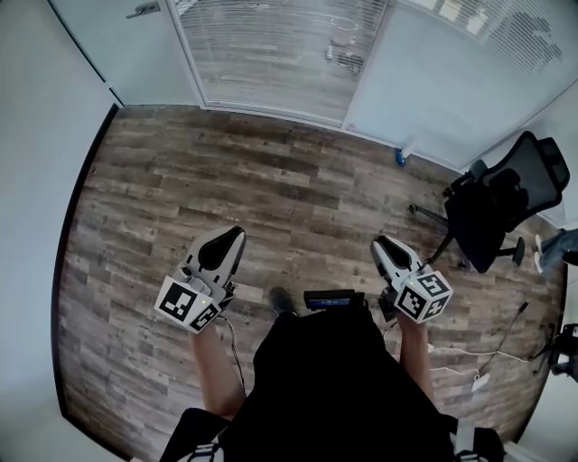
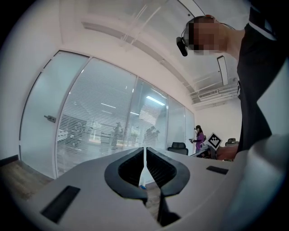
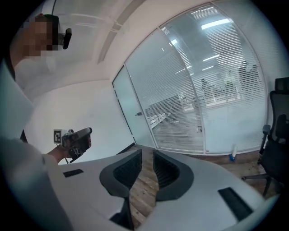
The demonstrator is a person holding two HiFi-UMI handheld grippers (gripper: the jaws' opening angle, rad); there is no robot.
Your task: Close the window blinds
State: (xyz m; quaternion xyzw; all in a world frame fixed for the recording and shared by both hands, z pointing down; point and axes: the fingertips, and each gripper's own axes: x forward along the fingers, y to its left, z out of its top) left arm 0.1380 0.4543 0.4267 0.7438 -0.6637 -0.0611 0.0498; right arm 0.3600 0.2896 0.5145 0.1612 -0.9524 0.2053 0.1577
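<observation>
The window blinds (image 1: 275, 45) hang behind the glass wall at the far side of the room, their slats tilted so the room behind shows through. They also appear in the left gripper view as blinds (image 2: 97, 131) and in the right gripper view as blinds (image 3: 216, 90). My left gripper (image 1: 237, 233) is held at waist height, well short of the glass; its jaws (image 2: 144, 155) meet with only a hairline between them. My right gripper (image 1: 379, 244) is level with it, jaws (image 3: 147, 158) a little apart with nothing but floor between them.
A black office chair (image 1: 506, 203) stands at the right, with a blue bottle (image 1: 400, 158) by the glass base. A glass door with a handle (image 1: 144, 11) is at the far left. White cables (image 1: 470, 356) lie on the wood floor. Another person (image 2: 198, 137) stands far off.
</observation>
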